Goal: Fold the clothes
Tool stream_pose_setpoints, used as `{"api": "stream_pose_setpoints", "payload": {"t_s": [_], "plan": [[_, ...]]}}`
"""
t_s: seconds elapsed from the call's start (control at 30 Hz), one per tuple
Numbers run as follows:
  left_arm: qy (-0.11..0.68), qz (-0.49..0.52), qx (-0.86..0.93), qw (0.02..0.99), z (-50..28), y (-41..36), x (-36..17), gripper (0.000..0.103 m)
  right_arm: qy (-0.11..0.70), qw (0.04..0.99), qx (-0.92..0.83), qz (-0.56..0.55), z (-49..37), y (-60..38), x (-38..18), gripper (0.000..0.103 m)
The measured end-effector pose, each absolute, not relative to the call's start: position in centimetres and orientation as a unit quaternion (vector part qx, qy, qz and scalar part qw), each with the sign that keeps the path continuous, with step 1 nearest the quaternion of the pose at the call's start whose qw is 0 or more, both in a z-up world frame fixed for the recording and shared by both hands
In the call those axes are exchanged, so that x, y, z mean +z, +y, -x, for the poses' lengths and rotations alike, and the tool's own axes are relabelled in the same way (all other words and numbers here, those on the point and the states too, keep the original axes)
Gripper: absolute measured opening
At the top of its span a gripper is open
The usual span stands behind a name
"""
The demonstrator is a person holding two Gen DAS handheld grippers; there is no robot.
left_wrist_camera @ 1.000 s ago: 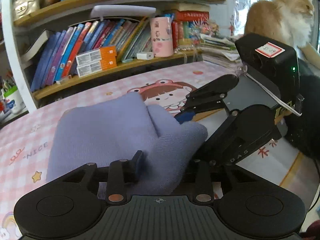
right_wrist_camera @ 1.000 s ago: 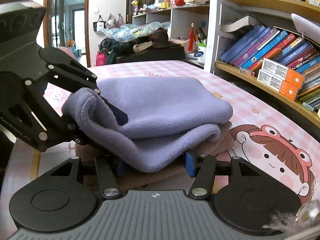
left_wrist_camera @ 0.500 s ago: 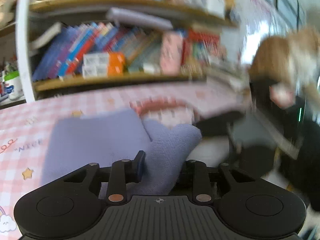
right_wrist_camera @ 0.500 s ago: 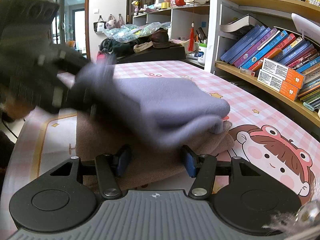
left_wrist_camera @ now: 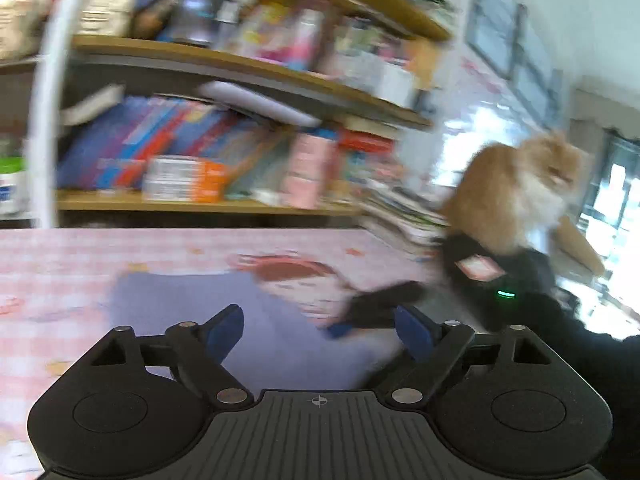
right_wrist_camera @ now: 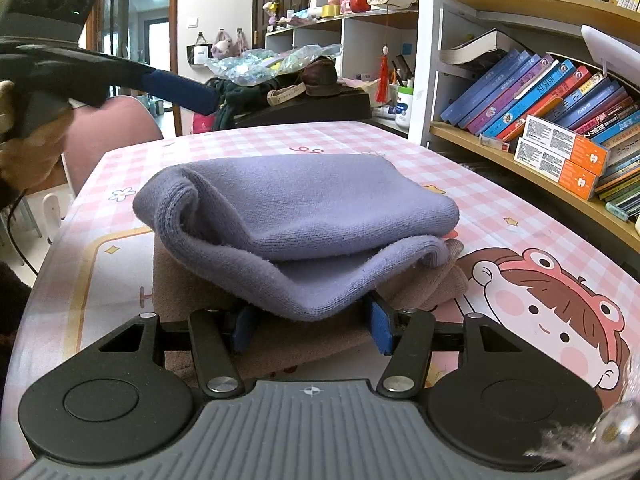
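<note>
My left tool (left_wrist_camera: 318, 330) is spread wide with nothing between its blue pads; it hangs above the table (left_wrist_camera: 60, 248), and its view is badly smeared. Under it I can make out the purple cloth (left_wrist_camera: 180, 304) lying flat on the pink checked tablecloth, close to the cartoon girl print (left_wrist_camera: 304, 284). To the right in that view sits my right tool (left_wrist_camera: 340, 330), dark and blurred, low at the cloth's right side.

From the right wrist I see things sharply. The right tool (right_wrist_camera: 310, 324) has its pads set apart at a middling width on either side of the near fold of the purple cloth (right_wrist_camera: 296, 208). The fold droops between the pads, but I cannot tell whether they pinch it or only flank it. The purple cloth is folded over on itself, loosely, with a rolled lip at its left end, and it rests on top of a brown cloth (right_wrist_camera: 288, 344) that lies flat on the table and sticks out toward me and to the right. The pile sits well in from the table's edges, left of the cartoon girl print (right_wrist_camera: 556, 304). My left tool (right_wrist_camera: 176, 88) shows high at the upper left, clear of the pile.

A bookshelf (right_wrist_camera: 532, 172) runs along the table's right edge. An orange cat (left_wrist_camera: 516, 192) sits beyond the right tool in the left view.
</note>
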State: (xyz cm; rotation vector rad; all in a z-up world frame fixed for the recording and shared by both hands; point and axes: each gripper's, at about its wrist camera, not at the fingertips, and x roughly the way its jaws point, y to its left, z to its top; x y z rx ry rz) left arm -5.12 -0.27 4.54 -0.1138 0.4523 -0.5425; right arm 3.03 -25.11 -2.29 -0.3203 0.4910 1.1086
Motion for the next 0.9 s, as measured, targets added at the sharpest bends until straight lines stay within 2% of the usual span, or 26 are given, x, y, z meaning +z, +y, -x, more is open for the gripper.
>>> {"api": "stream_pose_setpoints", "payload": {"t_s": [0.1,0.17,0.2,0.23,0.43,0.6,0.67,0.83,0.9], "plan": [[0.259,0.056,-0.232,0.936,4.3,0.3,2.4,0.085,0.234,0.813,0.515,0.141,-3.0,-25.4,-2.2,0.056],[0.253,0.011,-0.231,0.939,5.0,-0.9,1.0,0.086,0.236,0.817,0.507,0.137,-2.7,-25.9,-2.0,0.065],[0.250,-0.012,-0.231,0.940,5.3,-1.4,0.3,0.087,0.241,0.820,0.504,0.123,-2.5,-26.5,-1.9,0.077],[0.245,-0.035,-0.230,0.941,5.7,-2.0,-0.3,0.088,0.246,0.822,0.502,0.110,-2.3,-27.2,-1.8,0.081],[0.215,-0.138,-0.221,0.941,7.0,-4.5,-1.7,0.096,0.275,0.840,0.465,-0.056,0.0,-31.8,-0.4,0.081],[0.214,-0.111,-0.239,0.941,7.1,-3.6,-1.5,0.099,0.281,0.837,0.426,-0.196,1.7,-31.0,2.0,0.081],[0.207,-0.101,-0.242,0.943,7.1,-3.2,-1.4,0.100,0.295,0.838,0.404,-0.216,1.9,-29.1,2.2,0.080],[0.161,-0.043,-0.233,0.958,8.8,0.4,0.0,0.100,0.340,0.866,0.312,-0.191,2.1,-24.8,0.9,0.053],[0.167,0.013,-0.252,0.953,8.5,2.3,0.3,0.098,0.345,0.855,0.327,-0.208,2.0,-23.9,0.3,0.053]]}}
